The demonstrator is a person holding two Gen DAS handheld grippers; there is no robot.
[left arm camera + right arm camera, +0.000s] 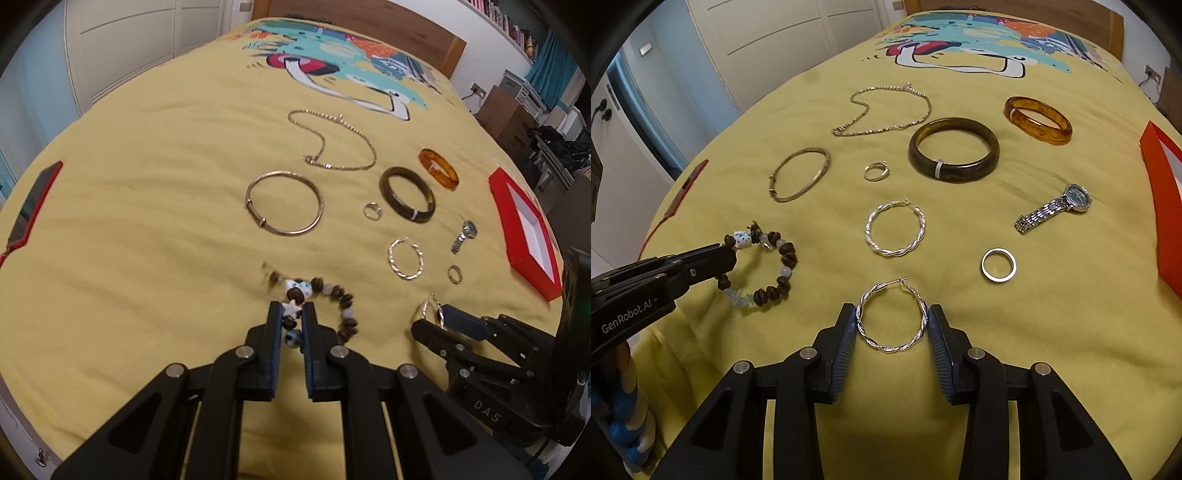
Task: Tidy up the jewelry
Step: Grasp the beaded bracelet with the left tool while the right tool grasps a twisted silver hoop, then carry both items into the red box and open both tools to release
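Progress: early. Nearly all pieces lie loose on the bed (1052,314); the red box (524,225) at the far right appears empty, so nothing looks sorted yet.

Left to right, right wrist view:
- Left tongs (733,253) clenched on the beaded bracelet (764,269), gripping the loop's left side; the rest of the loop rests on the bed or just above it, I cannot tell which.
- Thin bangle (799,179), long axis running lower left to upper right.
- Chain necklace (882,110), strung across the far side.
- Right tongs (892,325) astride the near twisted hoop earring (892,317), pads at its two sides; whether they press, I cannot tell. Hoop flat, hook pointing away.
- Second hoop (895,229), small ring (875,171), dark bangle (955,155), amber bangle (1038,120), plain ring (998,265).
- Watch (1056,206), axis lower left to upper right, face upper right.
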